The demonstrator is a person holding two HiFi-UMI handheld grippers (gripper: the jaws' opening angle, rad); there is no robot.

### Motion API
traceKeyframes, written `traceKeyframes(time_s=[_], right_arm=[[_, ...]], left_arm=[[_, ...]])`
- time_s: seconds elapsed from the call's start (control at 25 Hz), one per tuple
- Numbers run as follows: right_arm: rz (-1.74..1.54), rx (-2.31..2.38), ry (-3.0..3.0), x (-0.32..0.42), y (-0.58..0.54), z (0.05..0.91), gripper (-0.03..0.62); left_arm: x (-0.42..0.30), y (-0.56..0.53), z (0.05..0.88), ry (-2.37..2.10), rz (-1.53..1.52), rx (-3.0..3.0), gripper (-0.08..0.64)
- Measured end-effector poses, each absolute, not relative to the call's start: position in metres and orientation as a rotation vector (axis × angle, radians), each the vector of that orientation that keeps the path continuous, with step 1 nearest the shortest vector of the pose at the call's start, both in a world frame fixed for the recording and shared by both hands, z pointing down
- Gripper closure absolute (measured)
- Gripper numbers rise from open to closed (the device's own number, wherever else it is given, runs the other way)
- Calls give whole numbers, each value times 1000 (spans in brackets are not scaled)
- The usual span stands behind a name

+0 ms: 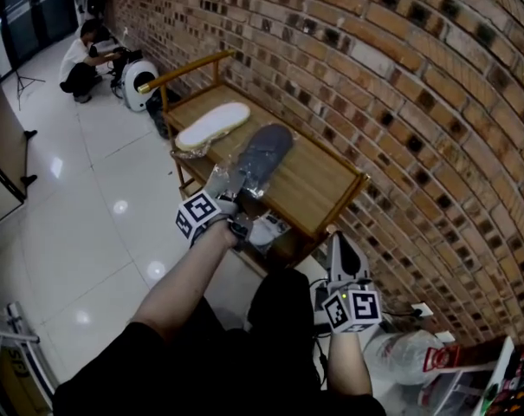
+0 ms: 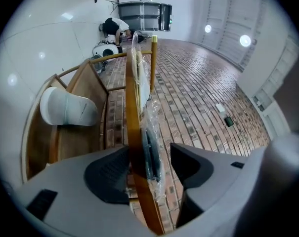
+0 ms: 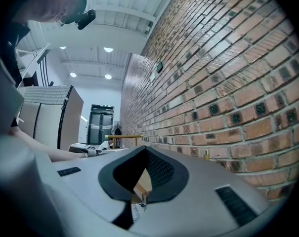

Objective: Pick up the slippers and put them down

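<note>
My left gripper (image 2: 148, 168) stands spread. Its pads sit either side of the bench's (image 1: 324, 191) near edge and the grey slipper (image 1: 263, 156) in its clear bag (image 2: 152, 113), and they press on nothing. Off to its right, my right gripper (image 3: 139, 184) is pressed together and empty. Beyond the grey slipper lies the white slipper (image 1: 212, 126), also bagged.

The left forearm (image 1: 179, 280) reaches forward and away from the body, carrying the left gripper (image 1: 231, 185) roughly level with its marker cube (image 1: 198, 215) facing up. In the left gripper view its jaws stand well apart (image 2: 148, 167), the pads pressing on nothing. The right forearm (image 1: 348, 362) stays close to the body. The right gripper (image 1: 342, 248) points forward, level, jaw tips brought together (image 3: 144, 154).
</note>
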State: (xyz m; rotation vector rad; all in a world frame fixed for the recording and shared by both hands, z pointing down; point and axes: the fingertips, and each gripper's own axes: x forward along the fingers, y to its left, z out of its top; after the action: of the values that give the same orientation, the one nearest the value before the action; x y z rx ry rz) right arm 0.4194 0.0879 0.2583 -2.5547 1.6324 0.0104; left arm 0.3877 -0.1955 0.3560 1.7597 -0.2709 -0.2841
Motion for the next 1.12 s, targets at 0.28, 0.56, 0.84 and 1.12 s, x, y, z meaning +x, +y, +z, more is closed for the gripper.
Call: traceKeyframes(time_s=[0.28,0.56,0.84,1.12], right_arm=[[13,-2562,1614,420,97,260,583],[47,-2505,1675,406,87,250,583],[76,-2359,1833,376,43,239,583],[93,-2128,2080,307,-25,231,583]], left_arm=[[384,-191,347,-260,-294,1771,494],[355,-183,326,-200,-378,1780,497],[290,-184,284,-175,-541,1848,497],[174,-212,254,-314,-773,1903,497]])
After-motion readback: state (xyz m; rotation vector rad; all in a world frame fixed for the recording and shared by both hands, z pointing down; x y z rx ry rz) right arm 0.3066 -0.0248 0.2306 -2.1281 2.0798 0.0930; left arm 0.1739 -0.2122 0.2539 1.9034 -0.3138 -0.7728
